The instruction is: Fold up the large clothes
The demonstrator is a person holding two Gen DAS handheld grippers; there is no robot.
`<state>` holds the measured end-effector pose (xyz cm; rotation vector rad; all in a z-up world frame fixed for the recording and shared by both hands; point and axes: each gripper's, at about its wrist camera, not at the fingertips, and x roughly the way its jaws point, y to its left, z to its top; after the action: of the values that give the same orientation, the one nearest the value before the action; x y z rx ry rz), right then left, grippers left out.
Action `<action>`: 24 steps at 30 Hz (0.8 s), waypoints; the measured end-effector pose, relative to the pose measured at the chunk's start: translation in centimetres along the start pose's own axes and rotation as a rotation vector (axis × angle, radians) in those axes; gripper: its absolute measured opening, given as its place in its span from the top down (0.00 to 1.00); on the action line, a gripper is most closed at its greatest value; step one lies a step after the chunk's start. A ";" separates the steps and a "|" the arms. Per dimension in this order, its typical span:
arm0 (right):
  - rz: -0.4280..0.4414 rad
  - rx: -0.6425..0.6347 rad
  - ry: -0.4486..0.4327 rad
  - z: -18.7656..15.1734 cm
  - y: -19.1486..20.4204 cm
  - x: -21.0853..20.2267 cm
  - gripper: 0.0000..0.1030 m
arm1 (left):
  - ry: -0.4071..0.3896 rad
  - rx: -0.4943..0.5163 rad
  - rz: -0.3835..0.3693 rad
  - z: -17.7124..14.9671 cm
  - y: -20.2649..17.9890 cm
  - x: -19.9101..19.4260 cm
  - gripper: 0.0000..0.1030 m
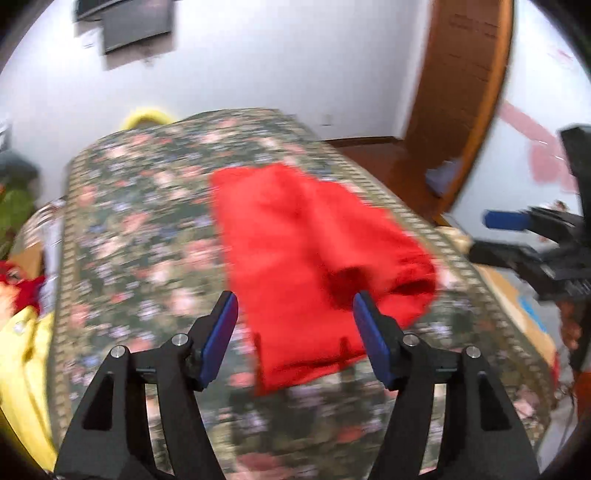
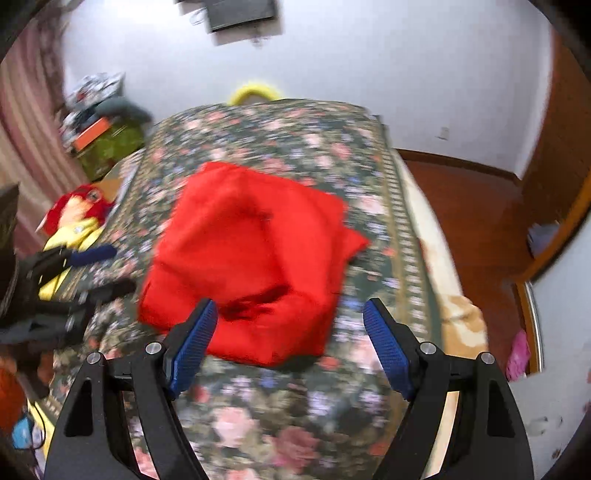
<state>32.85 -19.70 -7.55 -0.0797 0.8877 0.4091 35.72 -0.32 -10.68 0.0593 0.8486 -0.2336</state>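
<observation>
The right gripper [image 2: 288, 314] hangs with jaws apart and empty above a folded red garment [image 2: 251, 266] on the floral bedspread [image 2: 295, 424].

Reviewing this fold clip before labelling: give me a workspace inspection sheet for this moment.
Surface: floral bedspread, blurred.
Job's things: red garment lies bunched into a rough fold on the bedspread, held by neither gripper.
Clutter: yellow-and-red items at the bed's left edge; green box beyond.
Grippers: left gripper open, nothing between its pads; right gripper open, likewise.
Cables: nothing seen.
Surroundings: white wall, dark wall-mounted box, wood floor.
</observation>
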 end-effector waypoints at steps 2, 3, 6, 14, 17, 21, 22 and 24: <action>0.026 -0.041 0.017 0.1 2.4 1.6 0.24 | 0.015 -0.042 0.049 -0.6 2.4 0.3 0.38; 0.033 -0.052 0.024 0.1 3.0 2.1 0.24 | 0.022 -0.066 0.064 -0.9 3.5 0.5 0.38; 0.046 -0.071 0.056 0.2 5.5 5.4 0.24 | 0.038 -0.125 0.094 -1.9 6.2 0.8 0.38; -0.044 0.005 0.123 1.5 4.6 11.4 0.24 | 0.069 -0.212 0.099 -2.4 8.8 3.5 0.38; -0.095 0.029 0.105 2.5 0.6 11.2 0.24 | 0.065 -0.206 0.077 -1.5 8.5 4.5 0.38; -0.301 0.074 0.043 4.4 -5.3 9.2 0.26 | 0.039 -0.181 0.057 0.0 7.5 5.4 0.38; -0.428 0.109 0.025 5.1 -7.8 8.5 0.26 | 0.035 -0.179 0.054 0.3 7.3 5.6 0.38; -0.494 0.169 0.010 5.7 -10.3 7.4 0.26 | 0.032 -0.177 0.053 1.0 6.9 6.1 0.38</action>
<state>45.06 -25.57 -10.65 -0.1417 0.8753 -0.1275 41.87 5.13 -14.89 -0.0804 0.8956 -0.1077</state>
